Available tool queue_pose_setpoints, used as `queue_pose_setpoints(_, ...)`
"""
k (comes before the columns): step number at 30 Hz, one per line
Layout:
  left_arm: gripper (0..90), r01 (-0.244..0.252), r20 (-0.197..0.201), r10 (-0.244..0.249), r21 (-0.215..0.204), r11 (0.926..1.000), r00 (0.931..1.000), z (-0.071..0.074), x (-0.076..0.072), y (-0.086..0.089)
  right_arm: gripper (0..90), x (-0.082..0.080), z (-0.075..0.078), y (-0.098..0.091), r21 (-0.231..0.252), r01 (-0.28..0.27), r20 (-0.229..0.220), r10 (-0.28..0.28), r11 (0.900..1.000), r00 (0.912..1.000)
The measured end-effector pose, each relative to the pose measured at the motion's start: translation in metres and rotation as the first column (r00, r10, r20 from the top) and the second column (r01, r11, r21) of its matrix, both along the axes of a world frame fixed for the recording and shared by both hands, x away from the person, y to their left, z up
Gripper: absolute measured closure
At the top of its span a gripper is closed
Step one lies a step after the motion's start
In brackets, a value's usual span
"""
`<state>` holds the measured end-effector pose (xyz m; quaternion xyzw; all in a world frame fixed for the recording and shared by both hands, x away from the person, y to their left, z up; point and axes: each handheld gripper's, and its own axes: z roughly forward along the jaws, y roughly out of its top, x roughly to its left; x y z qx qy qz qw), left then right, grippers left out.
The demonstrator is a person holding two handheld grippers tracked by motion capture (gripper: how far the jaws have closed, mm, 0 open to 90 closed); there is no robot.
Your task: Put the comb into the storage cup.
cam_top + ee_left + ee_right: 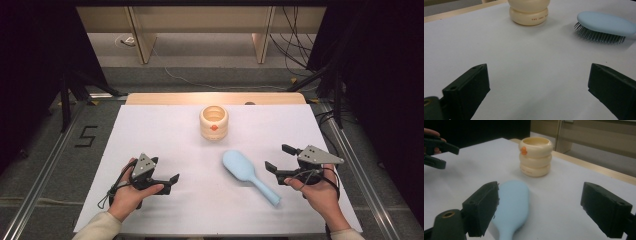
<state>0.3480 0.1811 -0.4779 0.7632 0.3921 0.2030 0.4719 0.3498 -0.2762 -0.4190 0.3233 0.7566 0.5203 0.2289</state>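
Fingers (499,195) apart, cup (529,11) print illegible

Two black jaws of the left gripper (537,91) are seen spread wide above the white desk (529,57), nothing between them. A cream ringed holder (529,15) is set near the far edge; a pale blue hairbrush (605,26) lies bristles-down, near it toward the right edge.

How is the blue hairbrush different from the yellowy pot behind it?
The hairbrush is pale blue, long and flat; the pot is cream, round and ringed like stacked doughnuts, with a small orange knob. The hairbrush lies down, bristles on the sheet; the pot stands upright with its open mouth up. The hairbrush lies close by the right gripper; the pot stands farther back. Both rest untouched on the white sheet.
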Motion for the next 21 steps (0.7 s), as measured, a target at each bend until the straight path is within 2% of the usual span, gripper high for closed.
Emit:
queue_pose_setpoints(5, 3.2, 0.002, 0.005, -0.002, 0.0, 1.0, 1.0, 0.001, 0.0, 0.001, 15.9, 0.005, 0.004, 0.008, -0.006, -0.014, 0.002, 0.014, 0.9999, 0.9999)
queue_pose_setpoints(9, 3.3, 0.005, 0.012, -0.005, 0.012, 0.9999, 0.9999, 0.002, 0.0, 0.003, 15.9, 0.009, 0.005, 0.012, -0.048, -0.031, -0.031, 0.029, 0.9984, 0.9991)
queue_pose_setpoints(11, 3.3, 0.005, 0.011, -0.005, 0.014, 0.9999, 0.9999, 0.003, 0.0, 0.005, 16.0, 0.01, 0.007, 0.013, -0.085, -0.038, -0.058, 0.033, 0.9957, 0.9978)
queue_pose_setpoints(12, 3.3, 0.005, 0.011, -0.005, 0.014, 0.9999, 0.9999, 0.003, 0.0, 0.005, 16.0, 0.01, 0.007, 0.013, -0.085, -0.038, -0.058, 0.033, 0.9957, 0.9978)
queue_pose_setpoints(13, 3.3, 0.006, 0.01, -0.006, 0.018, 0.9998, 0.9999, 0.003, 0.0, 0.006, 16.0, 0.012, 0.008, 0.014, -0.11, -0.044, -0.078, 0.035, 0.993, 0.9963)
queue_pose_setpoints(15, 3.3, 0.015, 0.005, -0.015, 0.037, 0.9992, 0.9999, 0.002, -0.001, 0.007, 16.0, 0.015, 0.009, 0.016, -0.175, -0.074, -0.147, 0.048, 0.9817, 0.9879)
queue_pose_setpoints(16, 3.3, 0.015, 0.005, -0.015, 0.037, 0.9992, 0.9999, 0.002, -0.001, 0.007, 16.0, 0.015, 0.009, 0.016, -0.175, -0.074, -0.147, 0.048, 0.9817, 0.9879)
queue_pose_setpoints(17, 3.3, 0.02, 0.002, -0.02, 0.051, 0.9985, 0.9998, 0.002, -0.001, 0.008, 15.9, 0.017, 0.009, 0.017, -0.234, -0.107, -0.212, 0.056, 0.9663, 0.9757)
queue_pose_setpoints(19, 3.3, 0.026, -0.001, -0.026, 0.061, 0.9978, 0.9997, 0.002, -0.002, 0.008, 16.1, 0.019, 0.01, 0.02, -0.288, -0.142, -0.271, 0.062, 0.9471, 0.9606)
queue_pose_setpoints(20, 3.3, 0.026, -0.001, -0.026, 0.061, 0.9978, 0.9997, 0.002, -0.002, 0.008, 16.1, 0.019, 0.01, 0.02, -0.288, -0.142, -0.271, 0.062, 0.9471, 0.9606)
queue_pose_setpoints(21, 3.7, 0.026, -0.002, -0.026, 0.064, 0.9976, 0.9996, 0.001, -0.002, 0.008, 16.0, 0.022, 0.011, 0.023, -0.331, -0.166, -0.318, 0.056, 0.9289, 0.9464)
